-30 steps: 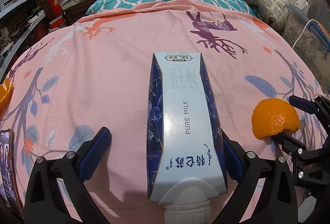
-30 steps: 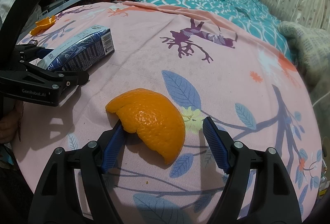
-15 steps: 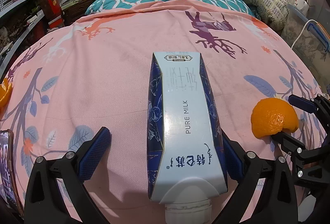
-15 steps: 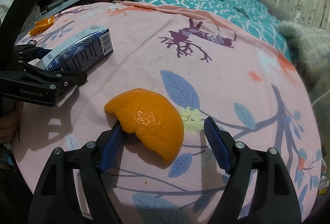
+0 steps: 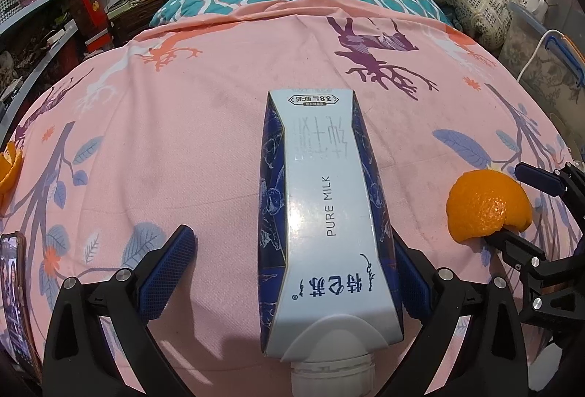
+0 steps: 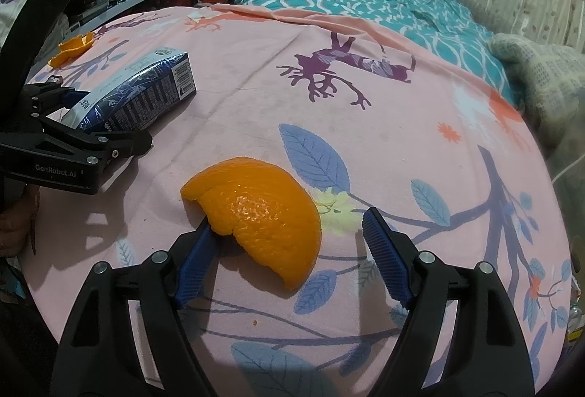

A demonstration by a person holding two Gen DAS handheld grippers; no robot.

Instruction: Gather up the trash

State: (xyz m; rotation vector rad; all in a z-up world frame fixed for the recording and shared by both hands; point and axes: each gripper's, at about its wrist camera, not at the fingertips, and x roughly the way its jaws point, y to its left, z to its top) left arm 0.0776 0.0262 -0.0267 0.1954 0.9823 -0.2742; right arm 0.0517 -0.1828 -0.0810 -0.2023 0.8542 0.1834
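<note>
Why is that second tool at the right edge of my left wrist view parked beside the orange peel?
Observer: In the right wrist view, the right tool is open around the orange peel. One finger sits at the peel's edge and the other stands clear of it.
Operator: Does my milk carton have anything on the side I can't see?
Observer: Yes, the milk carton has dense print along its dark blue side and a barcode near the far end.
Operator: Who is holding my tool?
Observer: A hand shows at the picture's edge, just under the left tool.
</note>
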